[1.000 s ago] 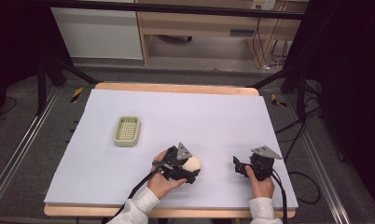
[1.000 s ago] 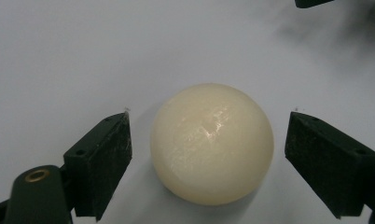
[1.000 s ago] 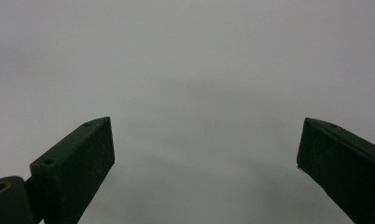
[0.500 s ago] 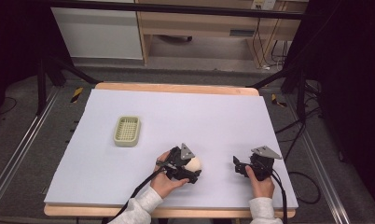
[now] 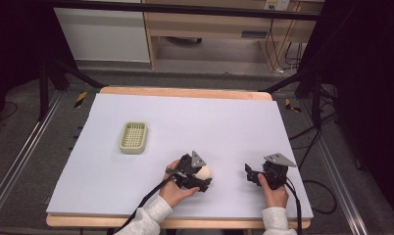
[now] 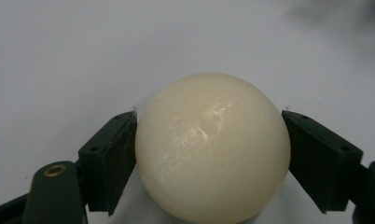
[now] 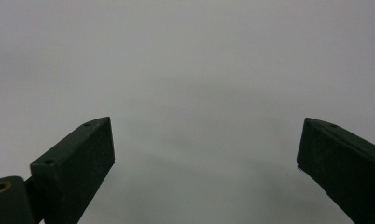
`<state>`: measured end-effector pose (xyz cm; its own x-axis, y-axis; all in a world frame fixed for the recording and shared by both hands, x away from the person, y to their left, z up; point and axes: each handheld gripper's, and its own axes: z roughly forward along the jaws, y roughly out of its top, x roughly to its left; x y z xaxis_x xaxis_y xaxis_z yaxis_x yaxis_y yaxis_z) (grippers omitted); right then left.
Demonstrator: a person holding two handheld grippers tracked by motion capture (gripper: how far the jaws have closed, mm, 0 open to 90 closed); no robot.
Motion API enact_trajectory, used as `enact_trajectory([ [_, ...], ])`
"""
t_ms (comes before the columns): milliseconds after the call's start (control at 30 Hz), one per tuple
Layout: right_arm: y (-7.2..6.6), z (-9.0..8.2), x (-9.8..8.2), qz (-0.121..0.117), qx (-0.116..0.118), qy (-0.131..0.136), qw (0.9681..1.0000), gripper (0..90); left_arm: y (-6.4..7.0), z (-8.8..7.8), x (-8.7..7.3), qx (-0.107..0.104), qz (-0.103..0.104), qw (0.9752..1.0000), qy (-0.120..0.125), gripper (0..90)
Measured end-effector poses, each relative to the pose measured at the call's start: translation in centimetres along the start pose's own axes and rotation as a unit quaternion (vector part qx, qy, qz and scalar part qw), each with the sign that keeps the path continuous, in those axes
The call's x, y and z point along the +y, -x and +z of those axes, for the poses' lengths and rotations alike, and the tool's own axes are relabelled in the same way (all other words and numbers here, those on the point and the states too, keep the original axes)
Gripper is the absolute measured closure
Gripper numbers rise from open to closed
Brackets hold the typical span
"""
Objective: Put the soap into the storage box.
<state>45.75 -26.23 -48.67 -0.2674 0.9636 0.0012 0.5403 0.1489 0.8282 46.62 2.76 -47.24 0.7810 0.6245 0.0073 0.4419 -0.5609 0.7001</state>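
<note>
A table (image 5: 234, 98) with a wooden rim is seen from the high view, covered by a pale sheet (image 5: 224, 127). A small ribbed tray (image 5: 133, 137) is set on the left part of the sheet, well apart from both hands. Near the front edge, the left gripper (image 5: 201, 177) is held low over the sheet by a hand in a light sleeve (image 5: 141, 220), with a black cable (image 5: 146, 199) trailed back from it. A cream ball (image 6: 212, 148) is found between its jaws; the jaws have just been closing, and in the left gripper view both pads are pressed against the ball's sides, so it is grasped, resting on the sheet in the front middle area. The right gripper (image 5: 250, 175) is held to the right, near the front edge and well apart from the ball. In the right gripper view its jaws are spread wide, released, with bare sheet between them. A grey three-cornered plate (image 5: 280, 159) is noted on its top.
</note>
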Motion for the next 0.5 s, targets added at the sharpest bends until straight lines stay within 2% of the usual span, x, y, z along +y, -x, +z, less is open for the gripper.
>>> enact_trajectory([
  [500, 0.02, 0.01, 0.0, -0.001, -0.001, 0.0, 1.0, 4.4, 0.08, 0.15, -0.03, 0.002, 0.0, 1.0, -0.003, 23.3],
])
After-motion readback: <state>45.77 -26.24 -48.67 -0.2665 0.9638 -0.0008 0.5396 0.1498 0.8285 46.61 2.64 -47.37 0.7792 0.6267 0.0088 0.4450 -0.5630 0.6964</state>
